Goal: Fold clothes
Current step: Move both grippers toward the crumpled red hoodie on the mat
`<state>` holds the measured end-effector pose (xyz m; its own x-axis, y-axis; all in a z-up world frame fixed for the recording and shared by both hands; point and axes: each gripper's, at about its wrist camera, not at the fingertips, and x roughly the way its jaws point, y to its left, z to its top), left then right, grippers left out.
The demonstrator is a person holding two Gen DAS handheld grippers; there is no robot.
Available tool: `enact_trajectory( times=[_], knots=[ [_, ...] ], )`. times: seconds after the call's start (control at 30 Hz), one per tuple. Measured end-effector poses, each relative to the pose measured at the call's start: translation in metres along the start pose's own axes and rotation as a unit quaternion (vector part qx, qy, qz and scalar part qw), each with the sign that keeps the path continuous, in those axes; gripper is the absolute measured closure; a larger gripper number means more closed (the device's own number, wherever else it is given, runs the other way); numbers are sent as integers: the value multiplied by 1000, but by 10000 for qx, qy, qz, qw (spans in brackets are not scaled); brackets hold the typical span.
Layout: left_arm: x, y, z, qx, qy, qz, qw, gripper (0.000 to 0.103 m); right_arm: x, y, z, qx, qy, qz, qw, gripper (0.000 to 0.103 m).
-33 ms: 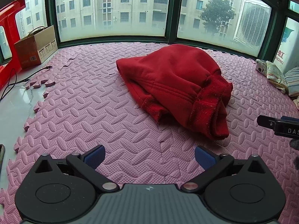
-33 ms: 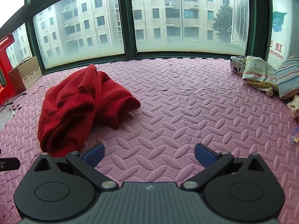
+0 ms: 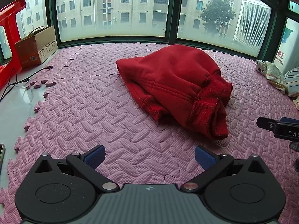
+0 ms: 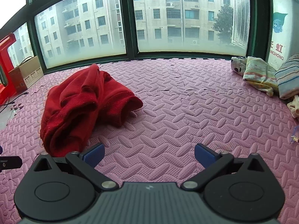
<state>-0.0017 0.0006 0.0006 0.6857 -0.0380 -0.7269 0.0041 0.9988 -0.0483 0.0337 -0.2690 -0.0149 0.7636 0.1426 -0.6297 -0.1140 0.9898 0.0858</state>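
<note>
A crumpled red sweatshirt [image 3: 179, 85] lies bunched on the pink foam mat [image 3: 93, 112], with a ribbed cuff or hem turned toward me. In the right wrist view the sweatshirt [image 4: 82, 104] is at the left. My left gripper [image 3: 149, 157] is open and empty, a short way in front of the garment. My right gripper [image 4: 149, 156] is open and empty over bare mat, to the right of the garment. The right gripper's tip also shows at the right edge of the left wrist view [image 3: 276, 127].
A pile of folded and loose clothes [image 4: 261, 76] lies at the far right by the window. A cardboard box [image 3: 35, 48] and a red object [image 3: 9, 37] stand at the far left, with cables [image 3: 16, 78] on the bare floor. Windows bound the mat at the back.
</note>
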Motion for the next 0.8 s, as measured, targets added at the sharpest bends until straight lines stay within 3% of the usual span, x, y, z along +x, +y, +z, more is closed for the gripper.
enact_trajectory(
  times=[0.23,0.43,0.8],
  knots=[
    [-6,2,-3,-39,-40,-111,9999,0,-25,28,-15,-257,-138,-70,9996,0],
    [-12,1,-5,-34,-28,-119,9999,0,-36,32,-24,-140,64,222,9996,0],
    [-24,0,-13,-20,-34,-88,10000,0,-51,48,-33,-146,136,378,9991,0]
  ],
)
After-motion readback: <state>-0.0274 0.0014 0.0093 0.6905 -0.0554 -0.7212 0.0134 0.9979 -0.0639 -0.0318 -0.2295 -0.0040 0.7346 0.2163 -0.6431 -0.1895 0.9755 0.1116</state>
